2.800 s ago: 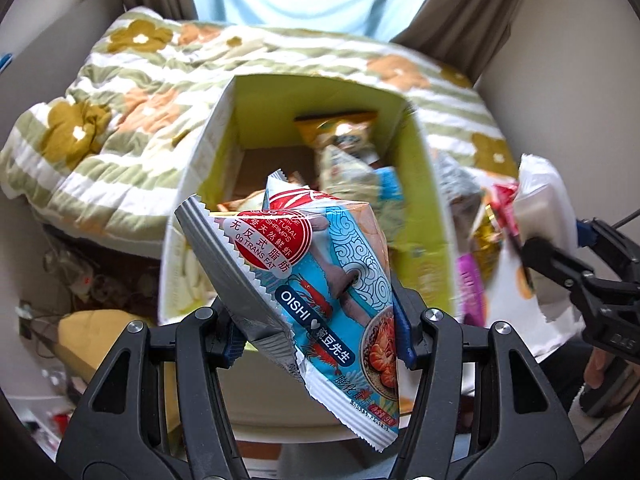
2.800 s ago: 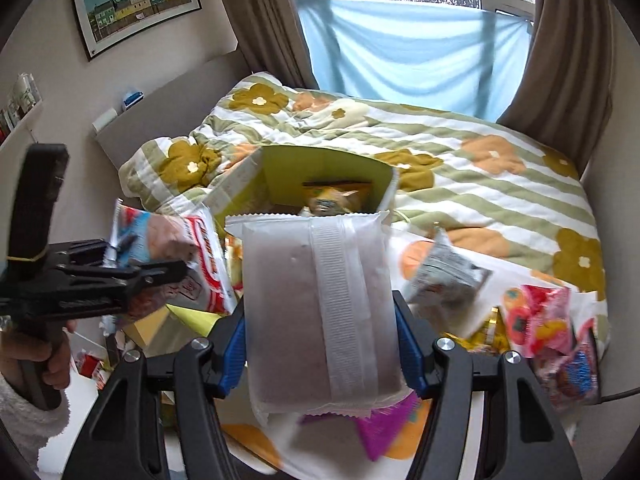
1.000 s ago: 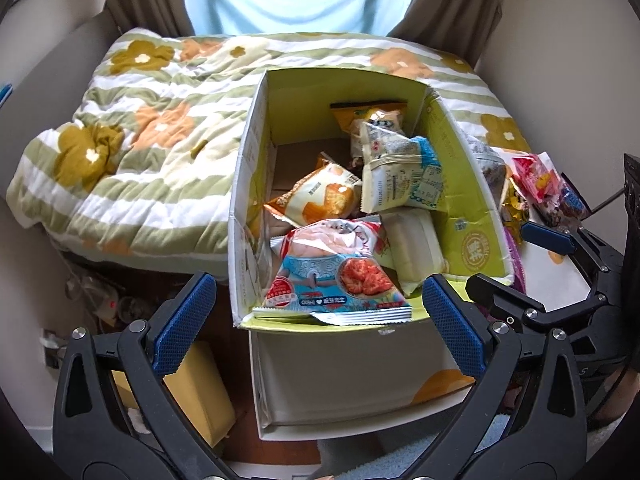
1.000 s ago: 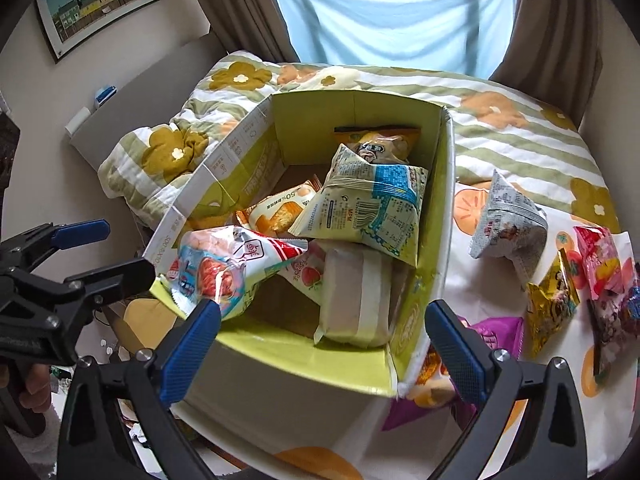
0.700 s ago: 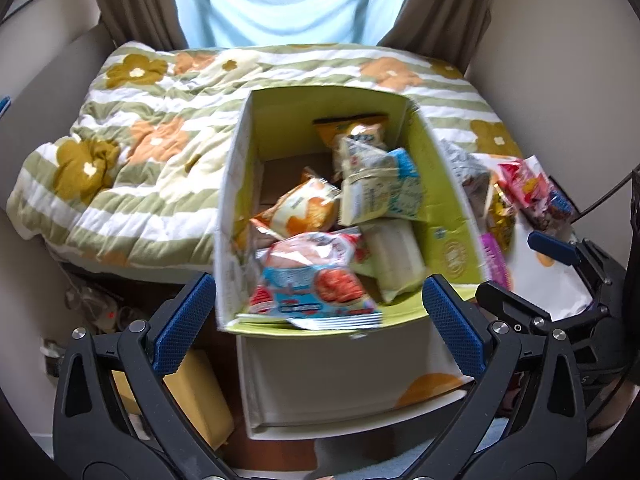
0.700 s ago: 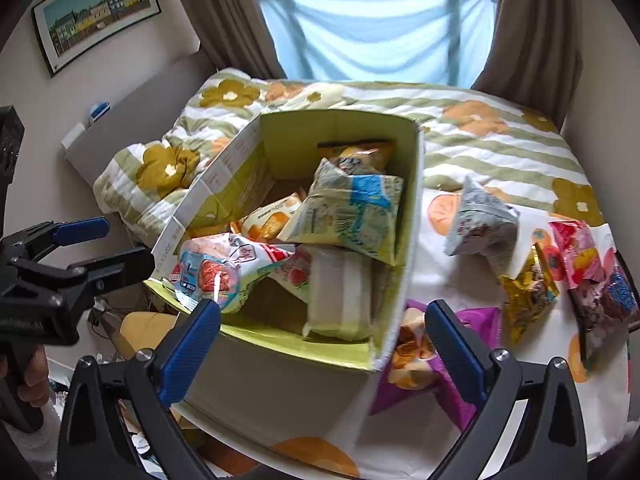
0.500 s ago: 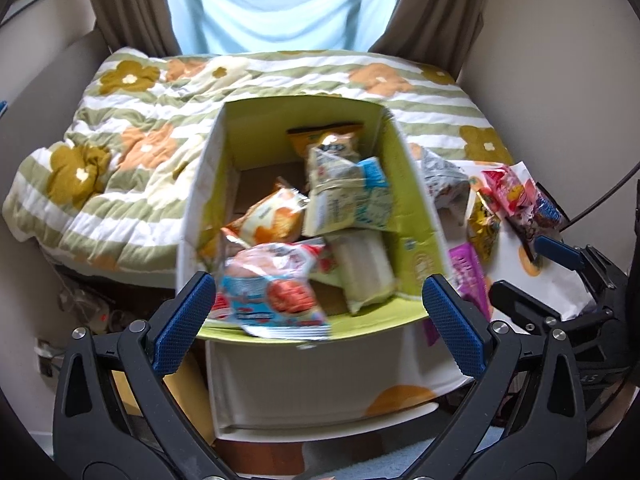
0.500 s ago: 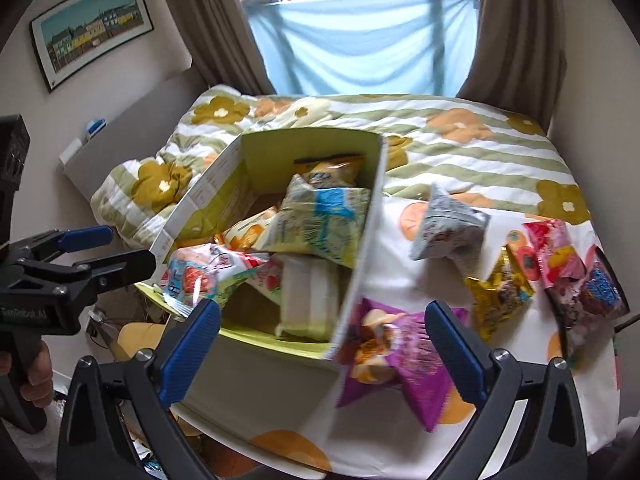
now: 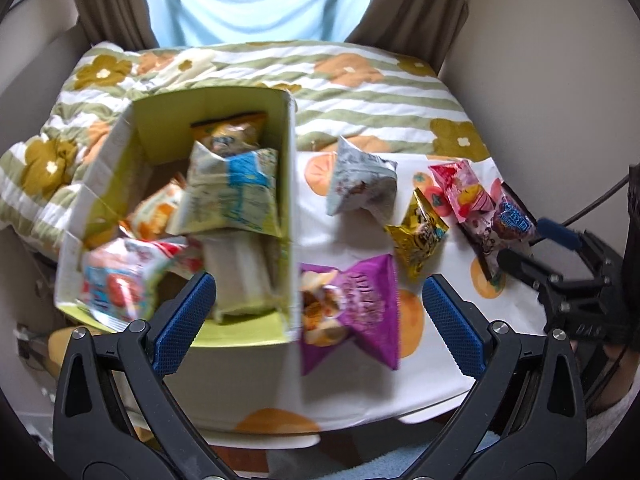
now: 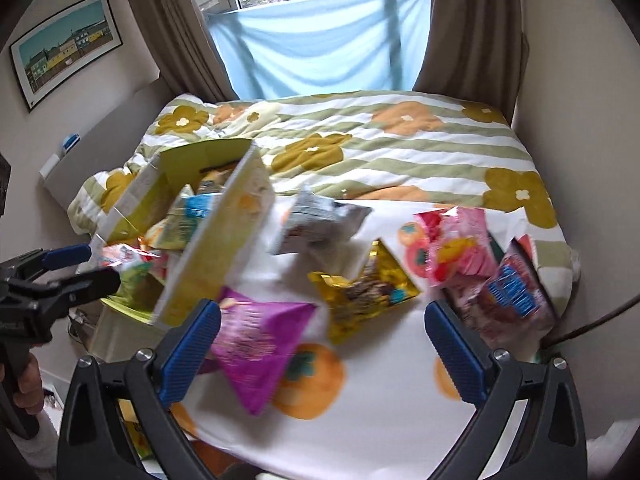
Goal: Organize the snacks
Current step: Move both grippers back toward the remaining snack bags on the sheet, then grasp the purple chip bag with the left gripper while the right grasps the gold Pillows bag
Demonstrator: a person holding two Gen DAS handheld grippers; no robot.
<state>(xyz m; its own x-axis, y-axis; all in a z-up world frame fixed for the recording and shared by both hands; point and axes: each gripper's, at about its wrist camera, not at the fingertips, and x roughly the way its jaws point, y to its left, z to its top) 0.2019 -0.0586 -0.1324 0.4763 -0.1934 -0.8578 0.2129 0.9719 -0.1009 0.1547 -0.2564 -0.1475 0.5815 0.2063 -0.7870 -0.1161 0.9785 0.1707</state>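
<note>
Both tongs are wide apart and holding nothing: left tongs point(image 9: 318, 322) hang over the purple snack bag point(image 9: 360, 312), right tongs point(image 10: 322, 350) just beside it.

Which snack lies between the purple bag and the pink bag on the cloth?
The gold bag lies between the purple bag and the pink bag; the right wrist view shows it plainly.

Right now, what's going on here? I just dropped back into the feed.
Snacks are being sorted into the yellow-green box. Several packets already lie inside it. Five remain on the cloth: purple bag, gold packet, grey-white bag, pink packet and a dark packet with blue lettering. The left gripper and right gripper are both open and empty, hovering near the purple bag.
</note>
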